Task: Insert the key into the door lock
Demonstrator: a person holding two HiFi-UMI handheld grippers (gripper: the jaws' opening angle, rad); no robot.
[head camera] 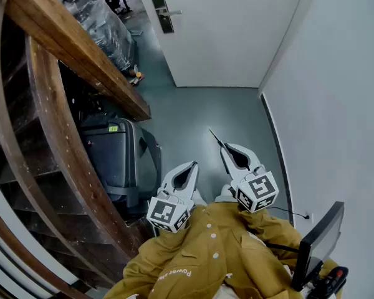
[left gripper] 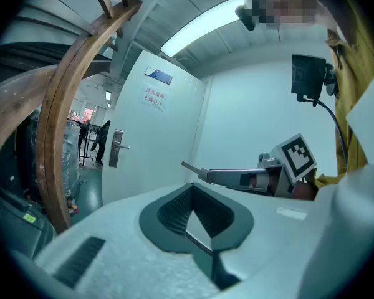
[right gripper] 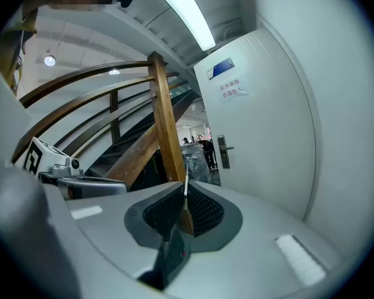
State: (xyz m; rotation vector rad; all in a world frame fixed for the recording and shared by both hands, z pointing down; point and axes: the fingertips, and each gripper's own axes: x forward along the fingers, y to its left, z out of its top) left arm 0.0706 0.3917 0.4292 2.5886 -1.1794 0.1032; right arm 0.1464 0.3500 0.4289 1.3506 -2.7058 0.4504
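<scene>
A white door (head camera: 237,30) stands ahead, half open, with a metal lock plate and lever handle (head camera: 163,12) near its left edge. The same lock plate (left gripper: 115,147) shows in the left gripper view, and the lock plate (right gripper: 222,151) is far ahead in the right gripper view. My right gripper (head camera: 225,149) is shut on a thin key (head camera: 215,136), whose blade (right gripper: 186,189) sticks out past the tips towards the door. My left gripper (head camera: 193,166) hangs beside it, a little lower and to the left, shut with nothing in it. Both are well short of the door.
A curved wooden stair rail (head camera: 62,136) and beam (head camera: 81,55) fill the left side. A dark suitcase (head camera: 115,157) stands under them, with plastic-wrapped goods (head camera: 103,27) farther back. A pale wall (head camera: 336,104) runs along the right, and a black device (head camera: 318,242) sits by my right elbow.
</scene>
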